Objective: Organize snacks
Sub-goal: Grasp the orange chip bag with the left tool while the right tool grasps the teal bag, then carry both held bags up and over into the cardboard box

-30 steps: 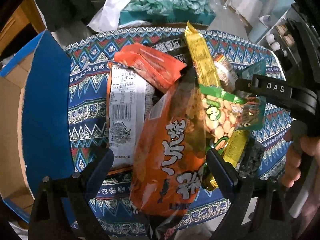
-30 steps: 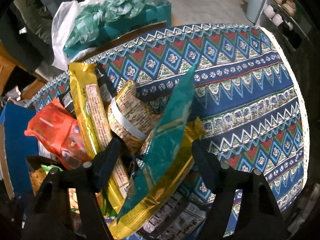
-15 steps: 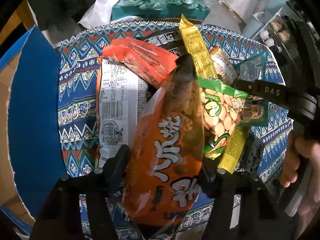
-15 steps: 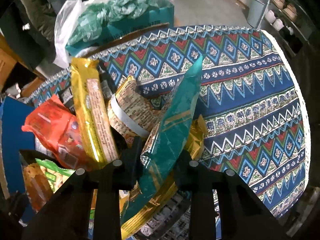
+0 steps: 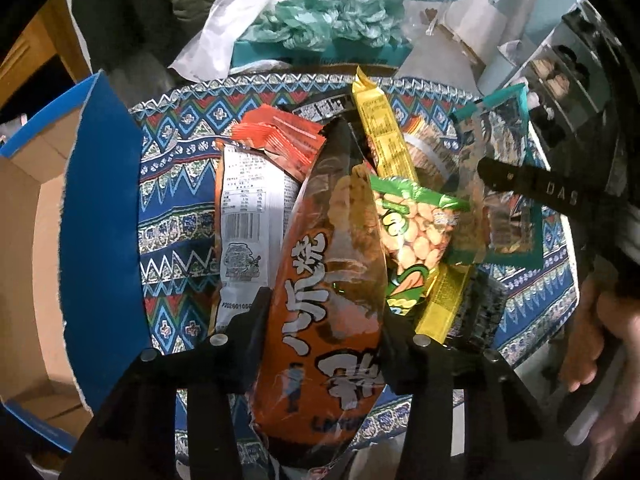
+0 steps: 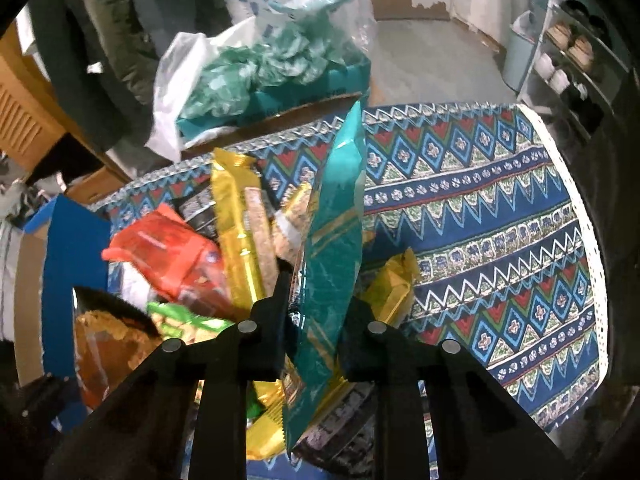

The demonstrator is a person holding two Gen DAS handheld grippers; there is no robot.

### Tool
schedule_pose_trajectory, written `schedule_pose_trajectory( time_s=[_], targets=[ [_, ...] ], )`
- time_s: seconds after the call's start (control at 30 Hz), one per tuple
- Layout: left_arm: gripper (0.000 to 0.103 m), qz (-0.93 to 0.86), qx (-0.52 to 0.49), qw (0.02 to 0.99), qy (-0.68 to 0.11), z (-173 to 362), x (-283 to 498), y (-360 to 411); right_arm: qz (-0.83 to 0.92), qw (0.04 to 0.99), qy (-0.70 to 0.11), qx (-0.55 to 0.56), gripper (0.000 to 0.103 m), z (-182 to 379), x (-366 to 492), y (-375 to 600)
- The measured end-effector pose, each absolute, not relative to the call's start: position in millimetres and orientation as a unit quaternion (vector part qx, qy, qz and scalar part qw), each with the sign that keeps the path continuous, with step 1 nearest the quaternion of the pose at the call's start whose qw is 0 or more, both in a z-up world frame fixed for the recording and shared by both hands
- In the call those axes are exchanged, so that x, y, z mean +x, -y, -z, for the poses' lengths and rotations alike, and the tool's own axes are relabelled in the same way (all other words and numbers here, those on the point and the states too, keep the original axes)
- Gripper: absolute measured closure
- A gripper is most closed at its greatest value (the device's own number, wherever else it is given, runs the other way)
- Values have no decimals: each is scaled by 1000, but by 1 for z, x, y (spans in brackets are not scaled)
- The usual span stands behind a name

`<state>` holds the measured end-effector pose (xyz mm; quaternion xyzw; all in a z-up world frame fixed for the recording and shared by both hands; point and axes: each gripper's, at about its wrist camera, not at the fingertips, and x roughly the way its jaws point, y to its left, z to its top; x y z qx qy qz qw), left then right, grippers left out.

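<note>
The long orange crinkly snack bag with white characters (image 5: 332, 292) sits clamped between the jaws of the left gripper (image 5: 324, 320), its length running forward from the jaws over the heap of packets. Just left of the jaws lies a white-backed packet with a barcode (image 5: 244, 224); ahead of it, a red-orange foil packet (image 5: 280, 140). Right of the jaws is a green bag printed with peanuts (image 5: 412, 232), and beyond it a long yellow wrapper (image 5: 380, 128) pointing away.

The right gripper (image 6: 316, 320) has its jaws closed on a flat teal foil packet (image 6: 332, 248), which stands on edge and reaches forward and up from the jaws. To the left of these jaws rises the same yellow wrapper (image 6: 240, 236), with the red-orange packet (image 6: 168, 252) further left. A gold foil bag (image 6: 392, 284) lies just right of the jaws.

Everything rests on a table covered by a blue cloth with zigzag and diamond patterns (image 6: 500, 240). Far left of the left jaws stands an open cardboard box with blue flaps (image 5: 100, 220).
</note>
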<state>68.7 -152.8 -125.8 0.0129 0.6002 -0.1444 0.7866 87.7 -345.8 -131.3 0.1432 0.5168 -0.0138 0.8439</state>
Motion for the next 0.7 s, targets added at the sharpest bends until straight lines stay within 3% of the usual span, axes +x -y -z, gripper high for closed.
schedule_pose_trajectory(
  time_s=[0.7],
  targets=[
    [56, 131, -29, 832, -539, 63, 57, 114, -47, 877, -461, 127, 87, 76, 53, 313]
  ],
)
